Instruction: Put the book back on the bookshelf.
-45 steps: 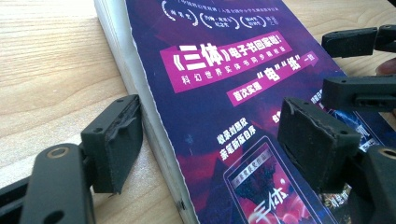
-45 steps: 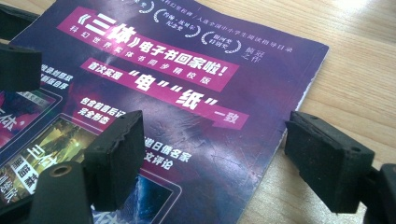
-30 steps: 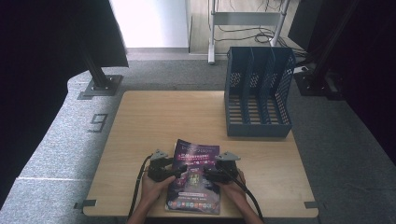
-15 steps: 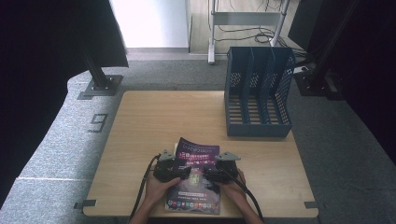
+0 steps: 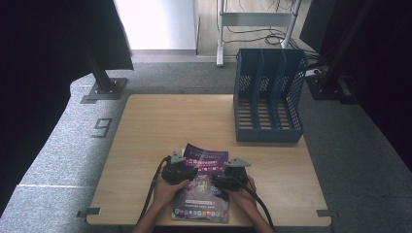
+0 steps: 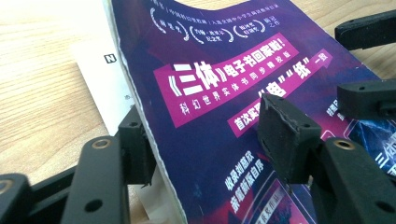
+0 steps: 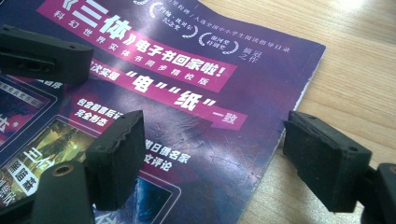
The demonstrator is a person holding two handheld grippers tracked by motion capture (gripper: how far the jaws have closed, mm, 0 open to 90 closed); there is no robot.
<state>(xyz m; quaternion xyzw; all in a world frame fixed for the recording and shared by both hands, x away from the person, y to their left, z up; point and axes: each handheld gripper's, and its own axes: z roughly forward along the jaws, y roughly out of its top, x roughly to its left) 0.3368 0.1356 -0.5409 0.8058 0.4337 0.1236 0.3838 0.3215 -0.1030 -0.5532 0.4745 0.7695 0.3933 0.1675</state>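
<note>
left gripper [image 6: 208, 140] set astride the left edge of a purple magazine [image 5: 204, 182], one jaw outside the edge, one on the cover; jaws have just been closing, a gap visible at the cover-side pad. right gripper [image 7: 229, 158] likewise astride the right edge, jaws apart (pads not pressing). magazine lies flat at the near edge of the wooden table [image 5: 160, 126]; blue file rack [image 5: 268, 97] stands well apart, far right.

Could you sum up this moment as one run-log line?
left gripper: jaws just closing astride magazine edge, not clamped | right gripper: open astride opposite edge | magazine: flat on table | file rack: untouched
</note>
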